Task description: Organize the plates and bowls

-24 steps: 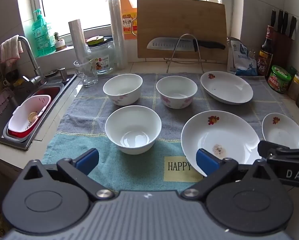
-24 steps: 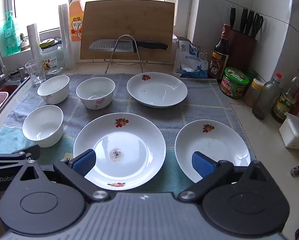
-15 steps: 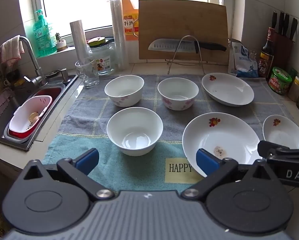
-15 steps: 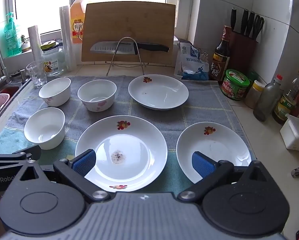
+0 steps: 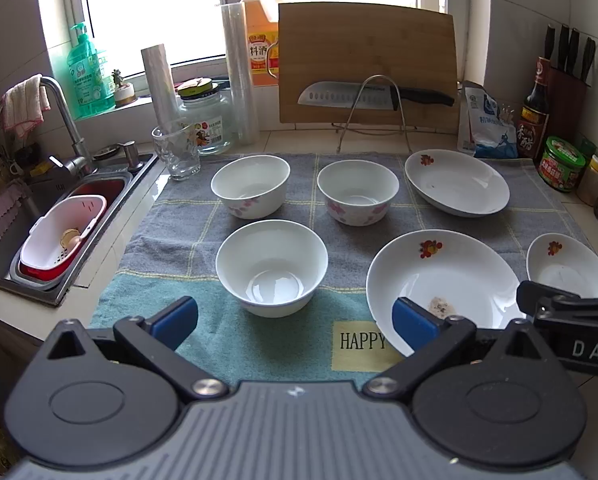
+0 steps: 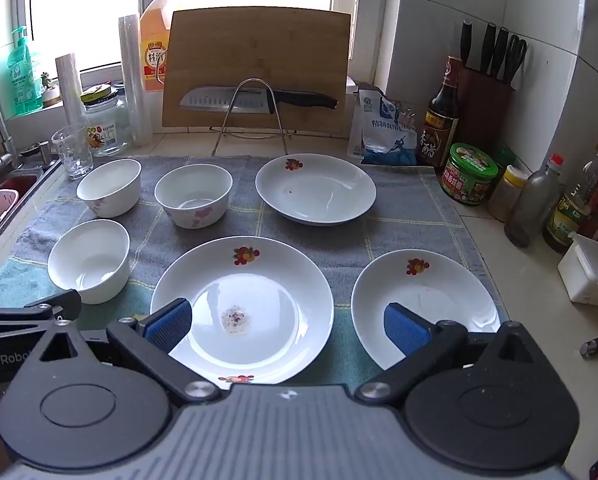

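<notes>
Three white bowls and three white flower-marked plates lie on a towel (image 5: 187, 216). In the left wrist view a plain bowl (image 5: 271, 266) sits nearest, with two pink-flowered bowls (image 5: 251, 186) (image 5: 357, 192) behind it. My left gripper (image 5: 295, 320) hangs open above the towel's front edge, empty. In the right wrist view the large plate (image 6: 241, 308) with a speck of residue lies just ahead, a smaller plate (image 6: 423, 300) to its right and a third plate (image 6: 315, 188) behind. My right gripper (image 6: 285, 326) is open over the large plate's near rim, holding nothing.
A sink (image 5: 39, 216) with a pink strainer basket lies left. At the back stand a glass (image 5: 175, 152), a jar, a cutting board (image 5: 367, 60) and a knife on a wire rack. Bottles, jars, a knife block (image 6: 487, 108) and a white box (image 6: 591, 272) crowd the right counter.
Both views have shifted slightly, so the dishes sit a little lower in frame. Nothing on the towel has moved and both grippers remain open.
</notes>
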A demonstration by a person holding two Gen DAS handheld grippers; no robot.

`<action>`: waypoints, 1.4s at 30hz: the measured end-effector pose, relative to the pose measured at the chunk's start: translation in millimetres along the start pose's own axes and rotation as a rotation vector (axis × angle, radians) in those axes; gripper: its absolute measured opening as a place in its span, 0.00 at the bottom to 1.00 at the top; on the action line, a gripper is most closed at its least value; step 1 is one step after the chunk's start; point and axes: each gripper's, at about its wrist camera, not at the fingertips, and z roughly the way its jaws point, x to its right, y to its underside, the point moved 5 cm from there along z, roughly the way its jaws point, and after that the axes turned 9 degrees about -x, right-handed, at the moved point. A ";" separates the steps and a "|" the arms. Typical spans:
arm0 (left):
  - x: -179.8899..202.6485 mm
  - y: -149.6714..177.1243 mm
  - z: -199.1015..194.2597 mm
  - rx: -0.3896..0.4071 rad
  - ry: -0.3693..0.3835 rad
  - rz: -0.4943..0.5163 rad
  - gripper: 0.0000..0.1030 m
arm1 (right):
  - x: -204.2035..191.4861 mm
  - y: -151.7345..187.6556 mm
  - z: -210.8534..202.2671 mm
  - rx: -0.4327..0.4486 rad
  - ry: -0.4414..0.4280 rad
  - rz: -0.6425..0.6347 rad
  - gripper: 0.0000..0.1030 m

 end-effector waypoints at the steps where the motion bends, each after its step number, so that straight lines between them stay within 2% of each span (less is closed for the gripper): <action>1: -0.9 0.2 -1.0 0.002 0.001 -0.002 0.99 | 0.1 -0.5 -0.5 0.001 -0.001 0.000 1.00; 42: -5.8 -4.6 -2.3 0.006 0.007 0.011 0.99 | -4.2 0.1 -6.6 0.010 0.030 0.004 1.00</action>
